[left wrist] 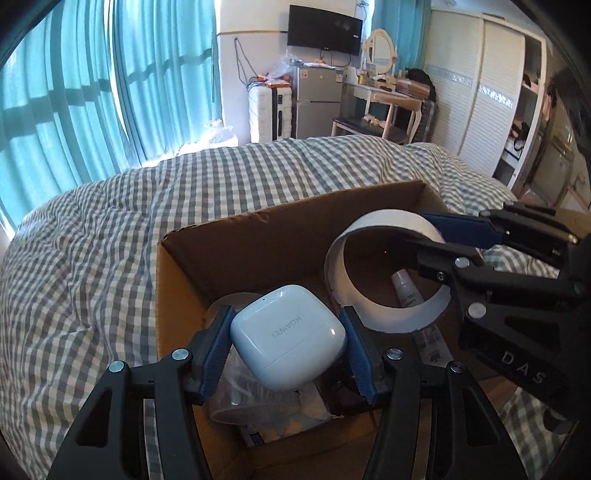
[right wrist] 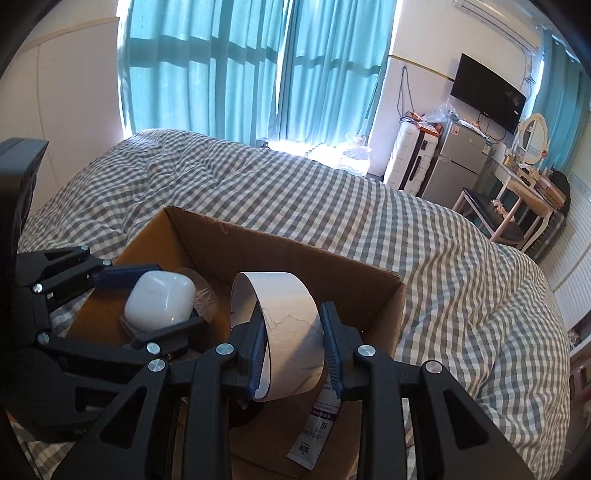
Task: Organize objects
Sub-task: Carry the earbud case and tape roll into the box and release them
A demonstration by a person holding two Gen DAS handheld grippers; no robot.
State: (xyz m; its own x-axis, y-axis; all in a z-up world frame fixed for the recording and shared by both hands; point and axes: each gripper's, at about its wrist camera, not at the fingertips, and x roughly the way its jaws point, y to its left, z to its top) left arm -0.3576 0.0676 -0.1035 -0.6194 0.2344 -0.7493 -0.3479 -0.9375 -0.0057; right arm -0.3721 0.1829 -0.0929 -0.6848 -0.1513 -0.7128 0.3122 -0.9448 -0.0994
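Pale blue-white earbud case (left wrist: 288, 338), white tape ring (left wrist: 388, 269), brown cardboard box (left wrist: 258, 236), grey-and-white checked bedspread (left wrist: 110, 240), teal curtains (left wrist: 74, 92), black grippers with blue finger pads (left wrist: 216, 350), white tube (right wrist: 314, 435) with purple band, silver fridge (left wrist: 317, 103), black TV (left wrist: 324, 30)

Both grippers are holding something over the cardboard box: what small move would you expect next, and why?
Probably lower and open the left gripper to drop the earbud case into the box. It is clamped above the box interior, where a clear tape roll and a tube already lie. The right gripper holds the white ring over the box too and could follow.
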